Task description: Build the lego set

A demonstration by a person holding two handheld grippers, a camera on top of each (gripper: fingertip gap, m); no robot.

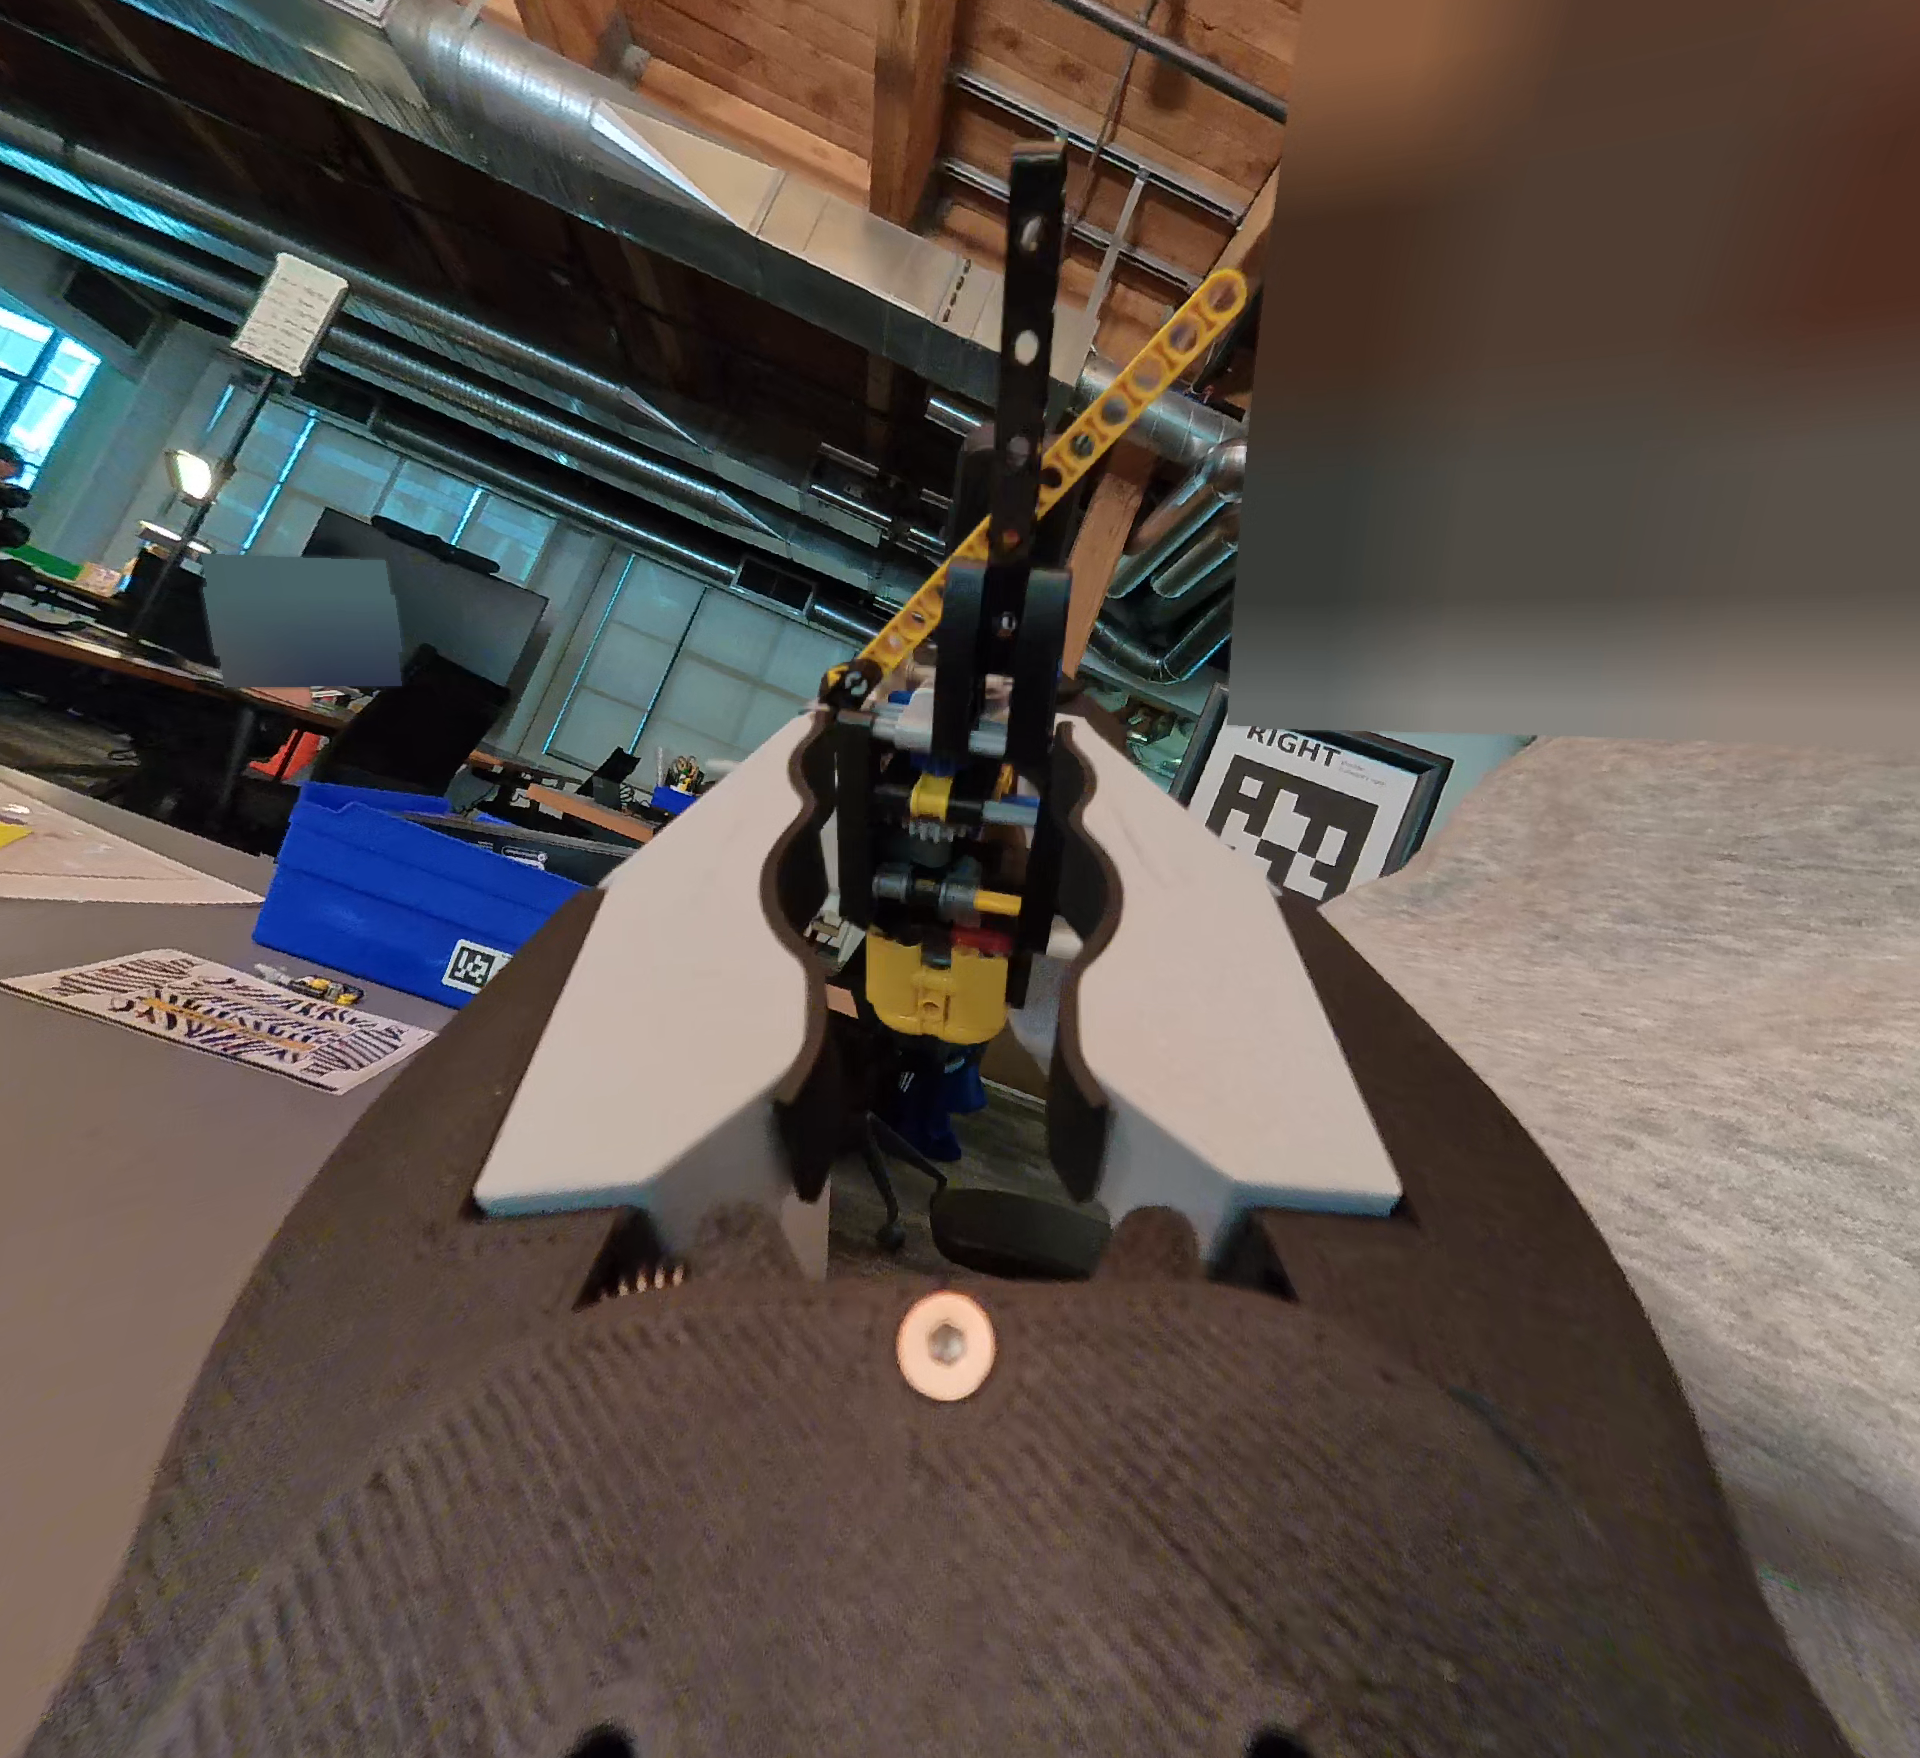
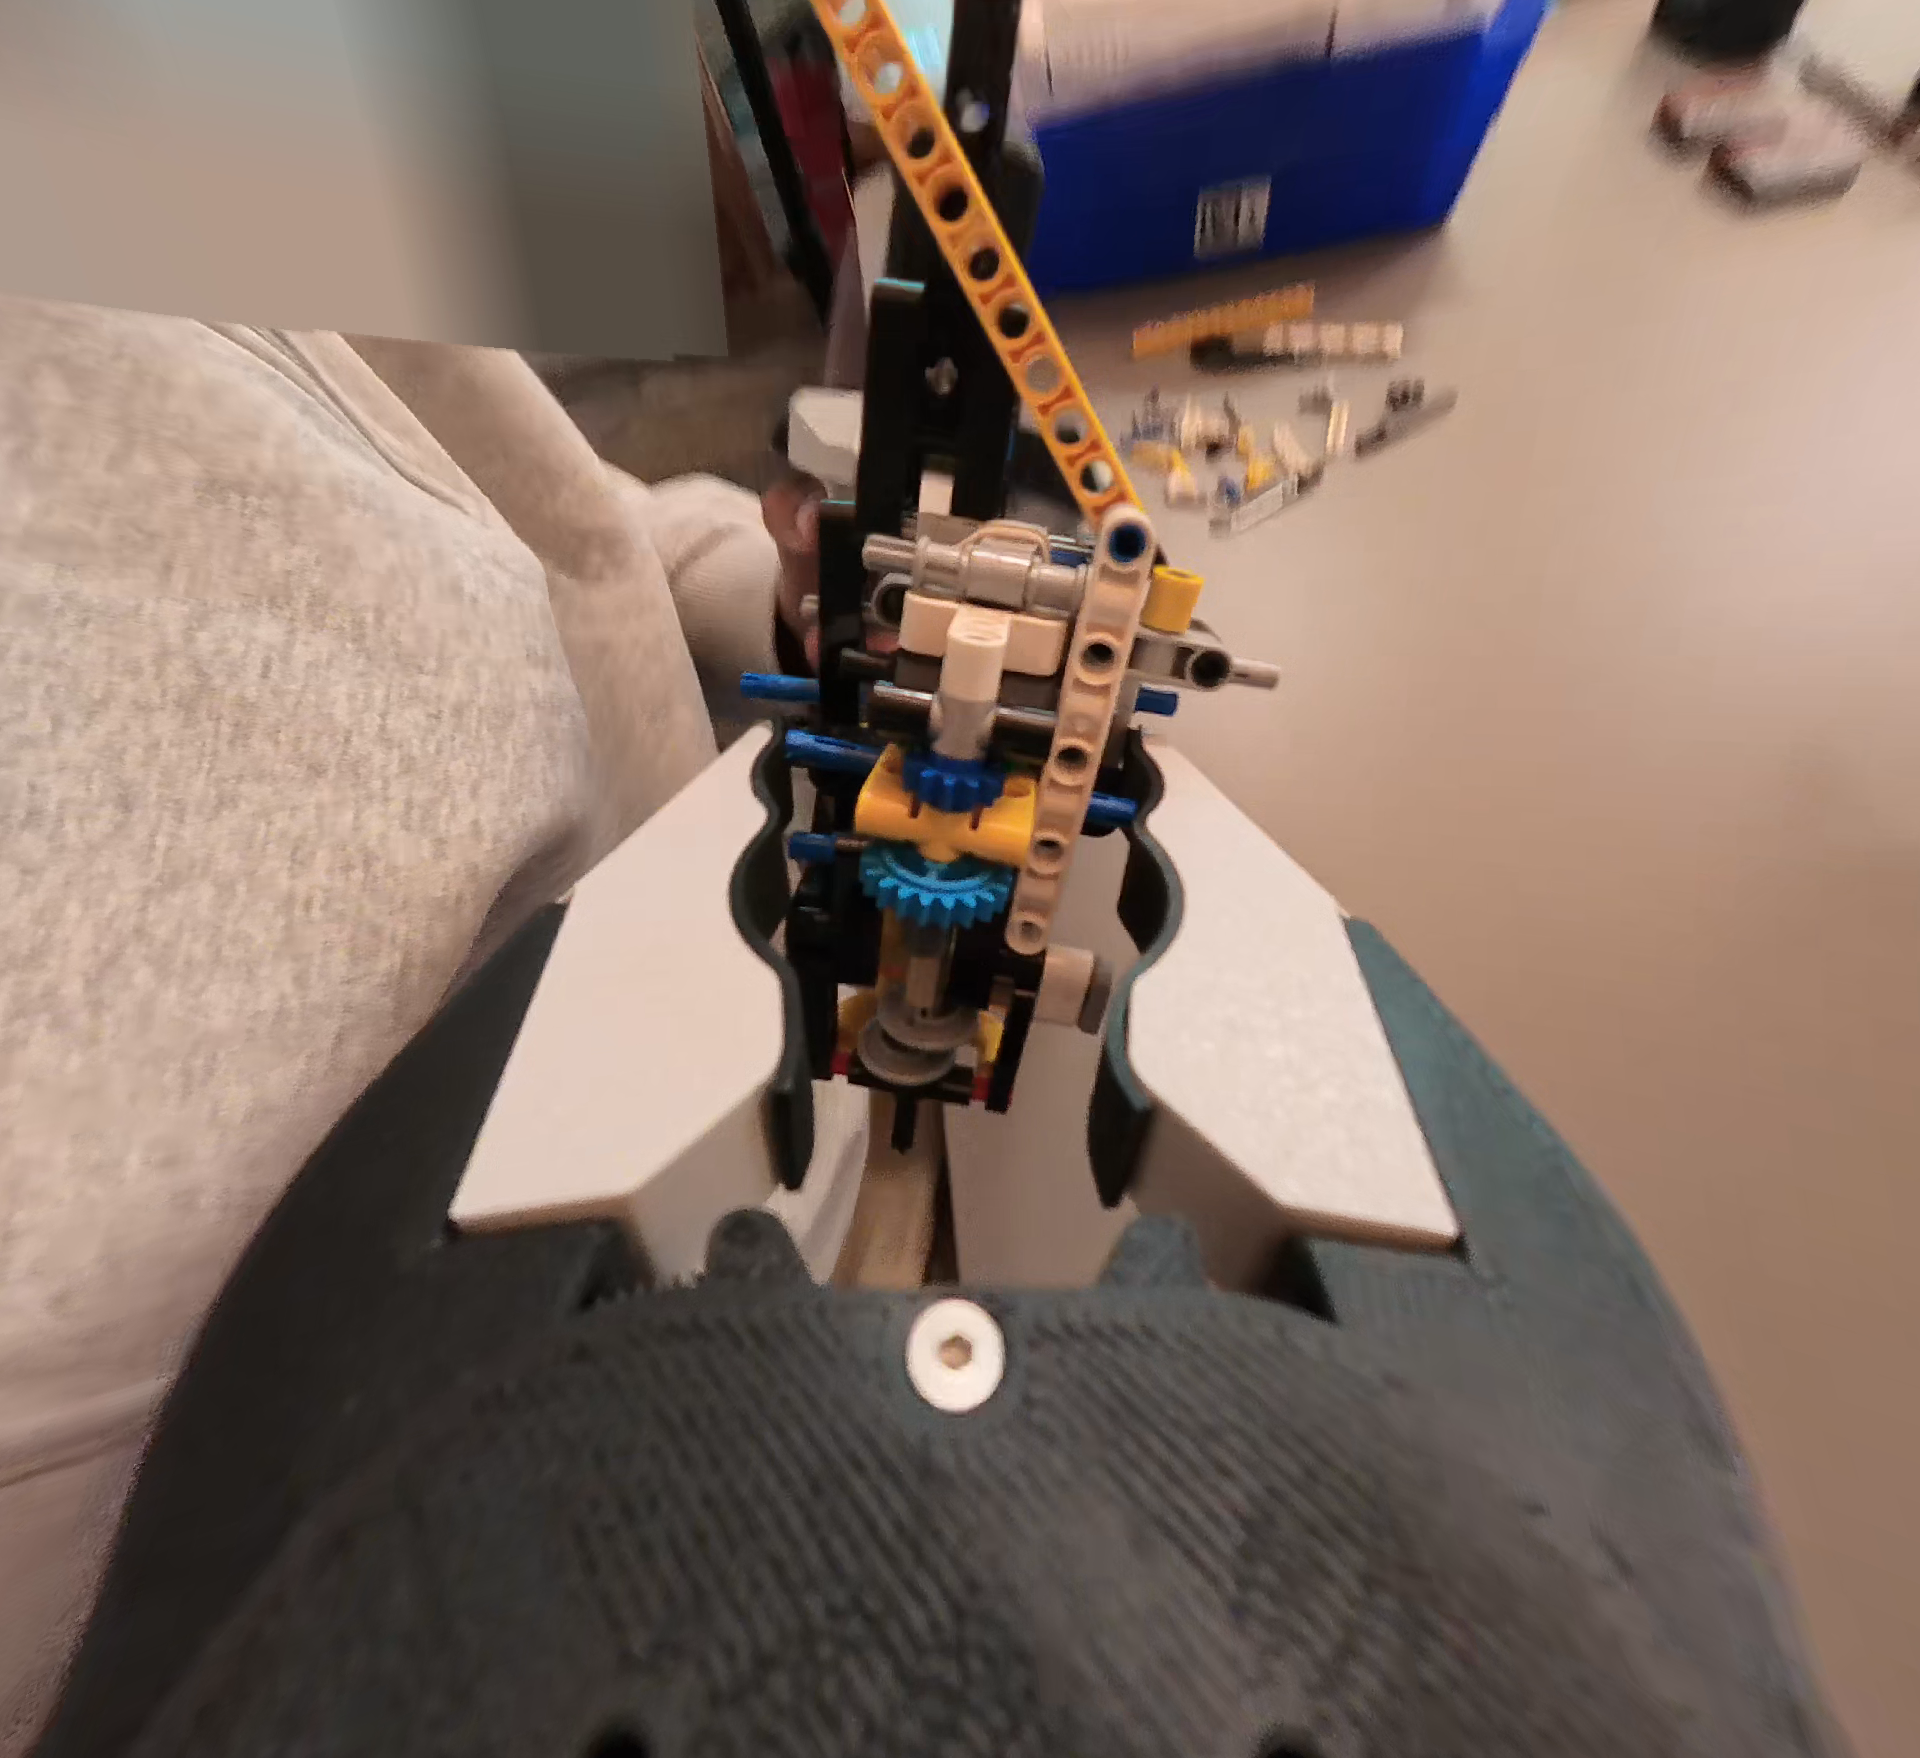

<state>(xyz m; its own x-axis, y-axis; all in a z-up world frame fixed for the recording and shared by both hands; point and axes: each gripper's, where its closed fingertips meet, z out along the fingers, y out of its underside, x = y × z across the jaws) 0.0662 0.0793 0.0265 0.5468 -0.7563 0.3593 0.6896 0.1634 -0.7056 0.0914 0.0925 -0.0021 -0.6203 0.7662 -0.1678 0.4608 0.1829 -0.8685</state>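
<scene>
A Lego Technic assembly with a black frame, gears and axles is held up in the air. A long yellow beam and a black beam stick out from it. My left gripper is shut on its lower part, by the yellow block. In the right wrist view the same assembly shows its blue gears, a tan beam and the yellow beam. My right gripper is shut around it from the other side. Loose Lego parts lie on the table beyond.
A blue bin stands on the grey table behind the loose parts; it also shows in the left wrist view. A sticker sheet lies at the left. A grey sleeve is close on the left. A marker board shows at the right.
</scene>
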